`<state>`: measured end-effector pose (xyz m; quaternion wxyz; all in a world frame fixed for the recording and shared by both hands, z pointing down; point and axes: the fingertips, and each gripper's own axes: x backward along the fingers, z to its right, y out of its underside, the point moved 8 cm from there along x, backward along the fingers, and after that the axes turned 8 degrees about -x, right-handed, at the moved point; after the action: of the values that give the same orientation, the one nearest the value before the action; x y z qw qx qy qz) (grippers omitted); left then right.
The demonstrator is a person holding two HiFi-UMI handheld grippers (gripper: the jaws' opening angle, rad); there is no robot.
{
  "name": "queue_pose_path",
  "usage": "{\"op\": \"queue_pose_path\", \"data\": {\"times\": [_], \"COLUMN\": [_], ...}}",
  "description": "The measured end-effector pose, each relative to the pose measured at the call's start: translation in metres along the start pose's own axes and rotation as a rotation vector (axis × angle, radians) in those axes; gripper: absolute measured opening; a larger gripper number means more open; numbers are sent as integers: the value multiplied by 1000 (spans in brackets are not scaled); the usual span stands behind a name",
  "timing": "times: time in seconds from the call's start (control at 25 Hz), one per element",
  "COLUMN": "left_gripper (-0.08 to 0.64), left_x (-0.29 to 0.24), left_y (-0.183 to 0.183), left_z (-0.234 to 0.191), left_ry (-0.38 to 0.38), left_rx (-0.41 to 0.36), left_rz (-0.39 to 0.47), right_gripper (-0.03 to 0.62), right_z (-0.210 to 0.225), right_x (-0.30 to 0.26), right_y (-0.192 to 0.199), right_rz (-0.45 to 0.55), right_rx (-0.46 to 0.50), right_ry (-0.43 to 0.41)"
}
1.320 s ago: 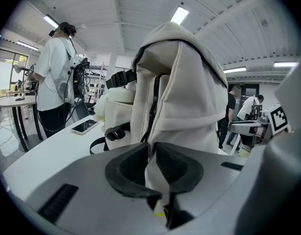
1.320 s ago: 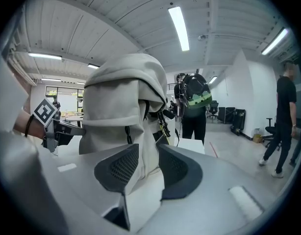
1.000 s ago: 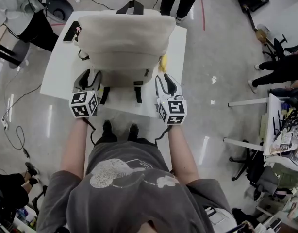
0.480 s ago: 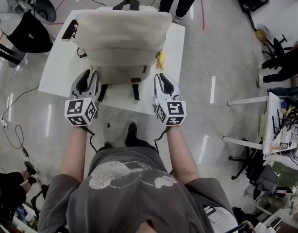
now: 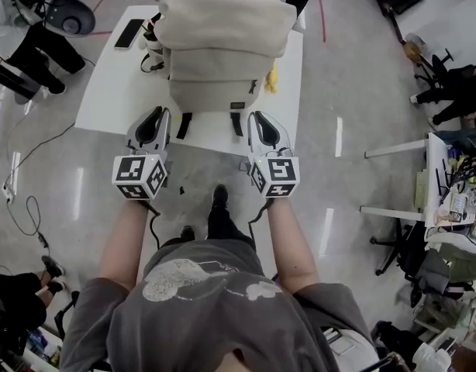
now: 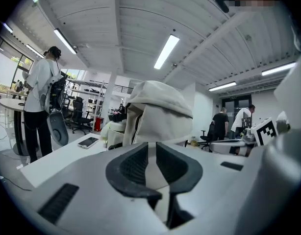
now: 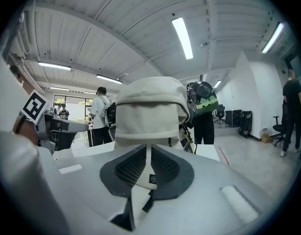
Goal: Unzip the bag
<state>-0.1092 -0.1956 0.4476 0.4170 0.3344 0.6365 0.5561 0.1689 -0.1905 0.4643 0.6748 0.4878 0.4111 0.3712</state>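
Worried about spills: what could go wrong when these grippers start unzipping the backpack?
The cream fabric backpack stands upright on the white table; a zipper tug could tip it. The left gripper and right gripper have just been closing their jaws with nothing between, and may miss the pull. The yellow object beside it could be knocked off.

Ahead of both tools: bag (image 5: pixel 222 45) in matt cream cloth, softly creased. Under it: table (image 5: pixel 106 99), smooth matt white. On left gripper (image 5: pixel 159 115) and right gripper (image 5: pixel 258 118): smooth pale plastic shells, dark ribbed matt pads (image 6: pixel 133 165); jaws just closed to a narrow gap, nothing between. Below: glossy grey floor (image 5: pixel 346 169).
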Motion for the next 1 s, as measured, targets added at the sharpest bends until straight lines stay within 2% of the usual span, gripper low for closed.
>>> {"op": "queue_pose_path", "data": {"times": [0.2, 0.52, 0.76, 1.0], "left_gripper": [8, 6, 6, 6], "left_x": [54, 133, 173, 202], "left_y": [2, 18, 37, 34], "left_z": [12, 21, 34, 57], "left_ry": [56, 95, 121, 125], "left_rx": [-17, -11, 19, 10], "left_rz": [25, 32, 15, 25], "right_gripper": [8, 0, 0, 0], "right_z": [-49, -108, -136, -148], "right_x": [42, 115, 158, 196], "right_y": [11, 44, 60, 55], "right_rz": [11, -19, -19, 45], "right_rx": [27, 29, 23, 27], "right_ry": [15, 76, 102, 84]}}
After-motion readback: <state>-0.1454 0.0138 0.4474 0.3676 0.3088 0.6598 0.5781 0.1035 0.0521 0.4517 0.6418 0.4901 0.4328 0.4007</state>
